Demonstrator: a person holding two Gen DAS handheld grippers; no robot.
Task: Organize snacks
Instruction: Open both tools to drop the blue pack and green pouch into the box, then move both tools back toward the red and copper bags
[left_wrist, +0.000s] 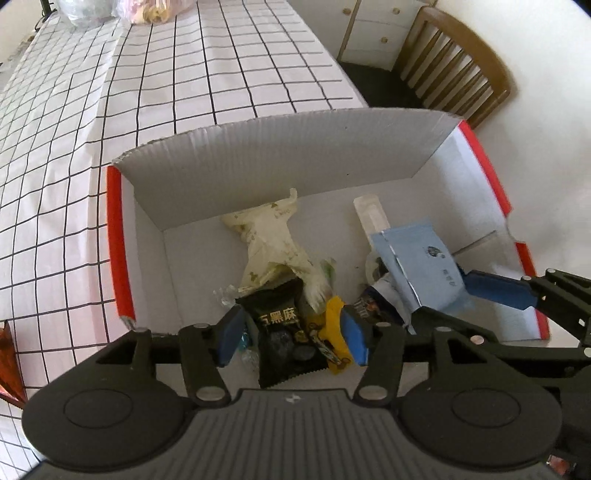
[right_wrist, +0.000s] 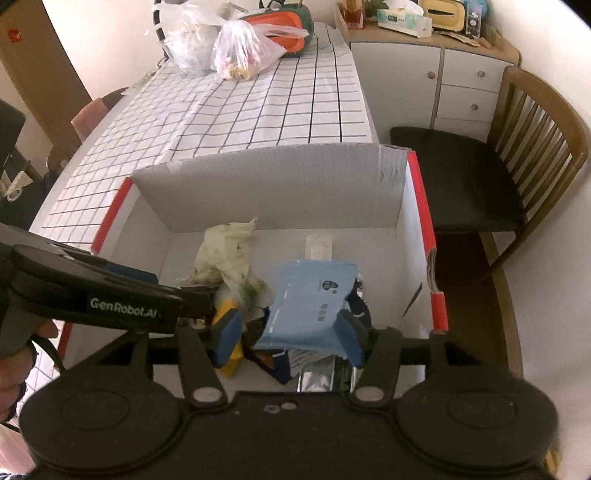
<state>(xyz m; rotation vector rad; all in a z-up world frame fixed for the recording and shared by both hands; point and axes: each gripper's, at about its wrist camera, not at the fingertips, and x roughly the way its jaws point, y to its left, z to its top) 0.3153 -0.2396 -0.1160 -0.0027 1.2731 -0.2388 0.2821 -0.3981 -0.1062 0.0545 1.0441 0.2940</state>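
Below both spread jaws, the snacks (left_wrist: 280, 325) already lie in the box (left_wrist: 258, 147); left gripper (left_wrist: 291, 332) and right gripper (right_wrist: 288, 336) grip nothing, though a wrapper (left_wrist: 7, 362) remains on the tabletop (left_wrist: 184, 74).

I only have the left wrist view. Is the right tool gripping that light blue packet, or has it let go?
Observer: Let go, it seems. The right tool stands open around the light blue packet, with a clear gap at its left pad.
Operator: Anything under that packet?
Observer: A silver foil packet lies beneath it, on the side near the tool.
Operator: What's behind the plastic bags?
Observer: An orange and green container.
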